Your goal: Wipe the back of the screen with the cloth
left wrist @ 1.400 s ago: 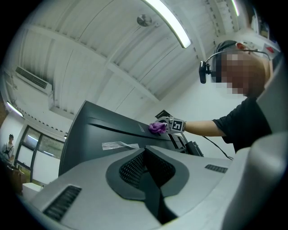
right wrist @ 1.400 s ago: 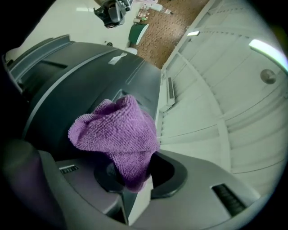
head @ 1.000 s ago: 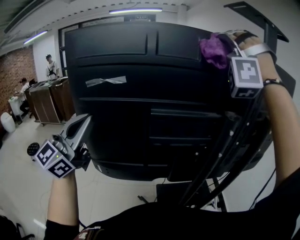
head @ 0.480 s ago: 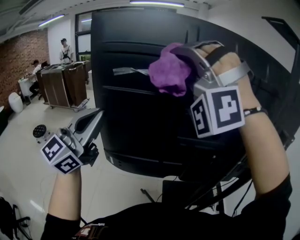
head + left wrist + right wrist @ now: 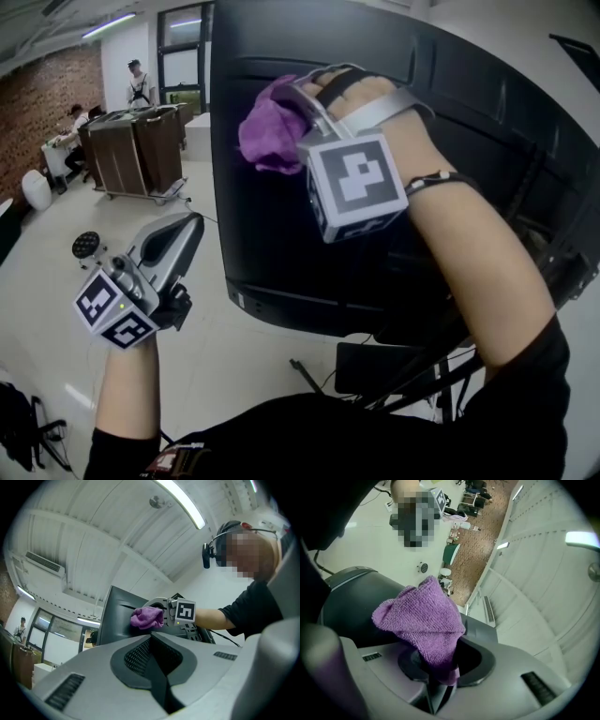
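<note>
Head view puts my right gripper [image 5: 292,101], jaws clamped on the bunched, nubbly purple cloth [image 5: 267,131], seemingly pressed to the hard, matt black, ribbed back of the screen [image 5: 281,253] near its upper left edge. Most of the panel stretches right and down. My left gripper [image 5: 187,230], jaws together on nothing, hangs lower left, clear of it.

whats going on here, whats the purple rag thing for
A person holds a gripper in each hand and is wiping a screen. The right gripper is shut on a purple cloth and holds it at the black back of the screen, high up near its left edge. The left gripper is shut with nothing in it, held low beside the screen's lower left corner.
</note>
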`<state>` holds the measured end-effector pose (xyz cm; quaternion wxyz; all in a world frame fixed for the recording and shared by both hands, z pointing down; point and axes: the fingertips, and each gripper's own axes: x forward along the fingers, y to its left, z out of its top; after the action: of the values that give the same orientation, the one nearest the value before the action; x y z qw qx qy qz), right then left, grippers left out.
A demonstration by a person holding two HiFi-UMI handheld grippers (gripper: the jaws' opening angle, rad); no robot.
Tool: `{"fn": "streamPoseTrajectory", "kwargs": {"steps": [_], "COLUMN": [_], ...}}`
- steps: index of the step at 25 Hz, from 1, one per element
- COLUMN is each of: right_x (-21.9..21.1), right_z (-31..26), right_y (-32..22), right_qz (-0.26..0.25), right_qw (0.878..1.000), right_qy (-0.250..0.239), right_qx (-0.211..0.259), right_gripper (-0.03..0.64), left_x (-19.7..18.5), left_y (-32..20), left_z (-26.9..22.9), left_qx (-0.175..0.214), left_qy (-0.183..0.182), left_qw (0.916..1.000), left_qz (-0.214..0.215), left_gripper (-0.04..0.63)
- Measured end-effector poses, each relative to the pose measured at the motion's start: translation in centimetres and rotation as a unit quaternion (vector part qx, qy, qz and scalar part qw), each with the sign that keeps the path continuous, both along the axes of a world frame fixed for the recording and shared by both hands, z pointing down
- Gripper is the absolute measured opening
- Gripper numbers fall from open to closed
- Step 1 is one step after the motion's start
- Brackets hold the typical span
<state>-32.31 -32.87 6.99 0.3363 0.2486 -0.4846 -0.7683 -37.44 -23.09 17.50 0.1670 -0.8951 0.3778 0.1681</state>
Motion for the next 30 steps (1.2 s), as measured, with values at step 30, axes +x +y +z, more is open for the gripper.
{"fn": "streamPoseTrajectory", "kwargs": {"steps": [30], "right_x": [26.7], "right_z": [0.4], "right_y": [-1.9], "right_qz": [0.185], "right_qw": [0.981], "right_qy": [0.048], "right_qx": [0.009], "right_gripper": [0.094], "left_x": [2.6], "left_y": [-1.4], "left_z": [1.9], "left_qx": [-0.027], "left_qy": [-0.007], "left_qw": [0.9993], "left_qz": [0.025], "left_gripper": [-0.005]}}
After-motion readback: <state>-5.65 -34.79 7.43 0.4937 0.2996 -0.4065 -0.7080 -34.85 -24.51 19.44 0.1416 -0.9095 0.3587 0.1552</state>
